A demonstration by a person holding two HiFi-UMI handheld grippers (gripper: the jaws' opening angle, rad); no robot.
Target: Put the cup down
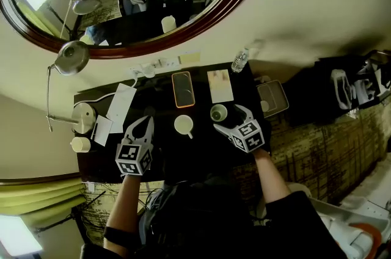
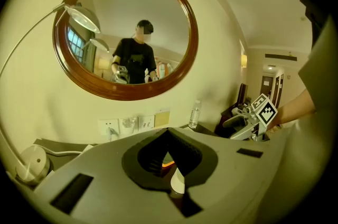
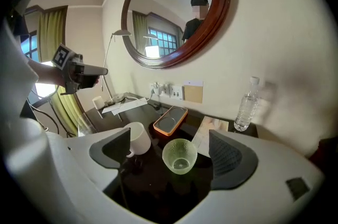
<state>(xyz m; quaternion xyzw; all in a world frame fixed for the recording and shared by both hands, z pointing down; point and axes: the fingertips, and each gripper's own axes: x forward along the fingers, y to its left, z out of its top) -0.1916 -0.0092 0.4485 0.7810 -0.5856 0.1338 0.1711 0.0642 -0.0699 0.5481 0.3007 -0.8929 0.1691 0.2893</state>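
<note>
The green glass cup (image 3: 179, 155) stands upright on the dark worktop (image 1: 183, 157), mouth up, in the open space between the fingers (image 3: 228, 157) of the right gripper (image 1: 228, 117); those fingers are spread wide, one on each side of the cup, and neither pad presses on it; in the head view the cup (image 1: 219, 112) sits near the right part of the worktop, just beside a white mug (image 1: 183, 124) on its left; behind the two lie an orange-edged tray (image 1: 183, 89) and a pale booklet (image 1: 220, 85), side by side, and a water bottle (image 1: 240, 60) stands at the back right corner by the wall; the left gripper (image 1: 145, 123) hovers over the worktop just left of the mug, its fingers (image 2: 142, 157) brought together with nothing between them; a round wood-framed mirror (image 1: 122, 1) hangs on the wall above, and a desk lamp (image 1: 72, 56) stands at the left end.
</note>
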